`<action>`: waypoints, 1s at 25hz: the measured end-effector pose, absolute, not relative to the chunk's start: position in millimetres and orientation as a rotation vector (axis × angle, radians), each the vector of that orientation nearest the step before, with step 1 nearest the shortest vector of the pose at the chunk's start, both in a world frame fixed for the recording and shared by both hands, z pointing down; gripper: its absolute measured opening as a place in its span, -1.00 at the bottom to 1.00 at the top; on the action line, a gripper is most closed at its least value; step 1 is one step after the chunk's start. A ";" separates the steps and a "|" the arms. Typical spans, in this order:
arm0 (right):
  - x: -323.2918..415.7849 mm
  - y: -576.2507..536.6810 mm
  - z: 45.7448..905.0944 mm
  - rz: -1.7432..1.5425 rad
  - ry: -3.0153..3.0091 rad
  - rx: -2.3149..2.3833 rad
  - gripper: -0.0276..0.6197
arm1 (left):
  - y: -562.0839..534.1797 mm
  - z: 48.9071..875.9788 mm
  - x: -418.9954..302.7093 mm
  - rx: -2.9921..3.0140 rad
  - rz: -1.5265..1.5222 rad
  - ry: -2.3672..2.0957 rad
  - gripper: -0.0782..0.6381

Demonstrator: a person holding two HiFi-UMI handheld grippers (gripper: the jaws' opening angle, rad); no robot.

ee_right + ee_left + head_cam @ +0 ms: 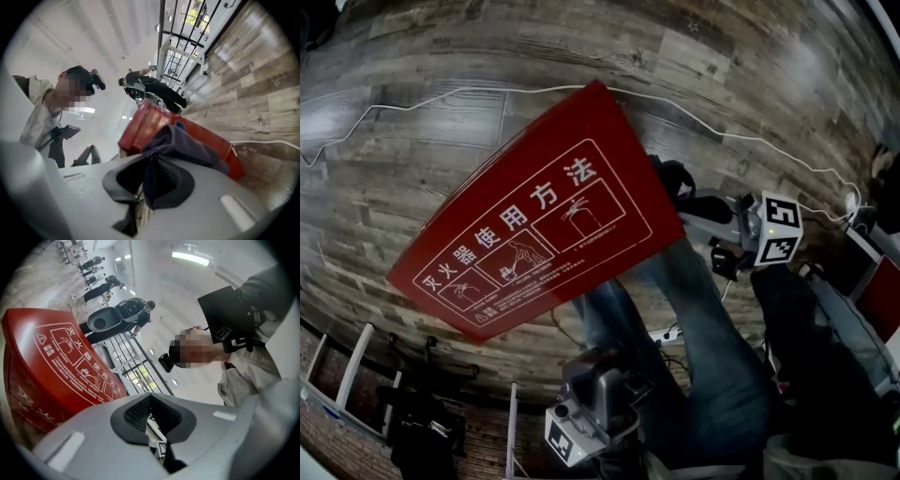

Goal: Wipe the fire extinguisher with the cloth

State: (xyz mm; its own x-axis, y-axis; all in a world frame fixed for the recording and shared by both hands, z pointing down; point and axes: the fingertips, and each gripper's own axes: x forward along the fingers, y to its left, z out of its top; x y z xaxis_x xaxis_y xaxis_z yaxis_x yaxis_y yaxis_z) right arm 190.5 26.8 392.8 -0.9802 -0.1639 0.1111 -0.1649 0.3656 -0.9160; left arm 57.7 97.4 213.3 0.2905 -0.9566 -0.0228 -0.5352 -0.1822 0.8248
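A red fire extinguisher box [534,234] with white instruction pictures on its sloped top stands on the wooden floor. It also shows in the left gripper view [42,371] and the right gripper view [140,124]. My right gripper [686,197] is at the box's right edge, shut on a dark cloth [673,176]. The cloth [187,145] bunches between the jaws [149,176] and drapes over the right one. My left gripper [605,370] hangs below the box, apart from it, its jaws [151,416] shut with nothing between them. No extinguisher itself is visible.
A white cable [487,91] runs across the plank floor behind the box. The person's jeans legs [703,347] stand between the grippers. A metal railing [356,366] is at lower left, a parked scooter [117,315] beyond the box, and a red and white unit [881,291] at right.
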 end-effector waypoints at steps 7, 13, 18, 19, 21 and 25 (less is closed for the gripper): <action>188.9 34.1 247.3 1.250 -2.874 0.428 -0.78 | 145.6 195.2 5.3 1.882 -0.742 -1.311 -0.76; 58.5 33.0 113.9 0.416 -3.184 0.302 -0.78 | 171.7 186.1 -43.5 1.874 -0.790 -1.354 -0.76; -6.4 28.7 139.8 0.120 -3.079 0.339 -0.78 | 195.1 181.4 -78.3 1.862 -0.832 -1.395 -0.76; -13.3 32.4 169.7 0.085 -2.948 0.315 -0.78 | 200.1 182.1 -86.4 1.856 -0.838 -1.408 -0.76; -15.5 48.6 228.9 -0.068 -2.628 0.256 -0.77 | 209.2 184.2 -103.6 1.848 -0.848 -1.432 -0.76; 5.9 64.8 273.2 -0.238 -2.280 0.286 -0.45 | 223.7 192.4 -128.2 1.848 -0.842 -1.467 -0.76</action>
State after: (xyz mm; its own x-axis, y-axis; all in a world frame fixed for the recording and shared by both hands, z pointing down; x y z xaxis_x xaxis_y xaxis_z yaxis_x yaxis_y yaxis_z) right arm 5.9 64.8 273.2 -0.6478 -0.2806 0.7082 -0.1286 0.9566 0.2614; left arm -128.2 223.7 192.4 0.1776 -0.9791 -0.0991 -0.5796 -0.1855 0.7936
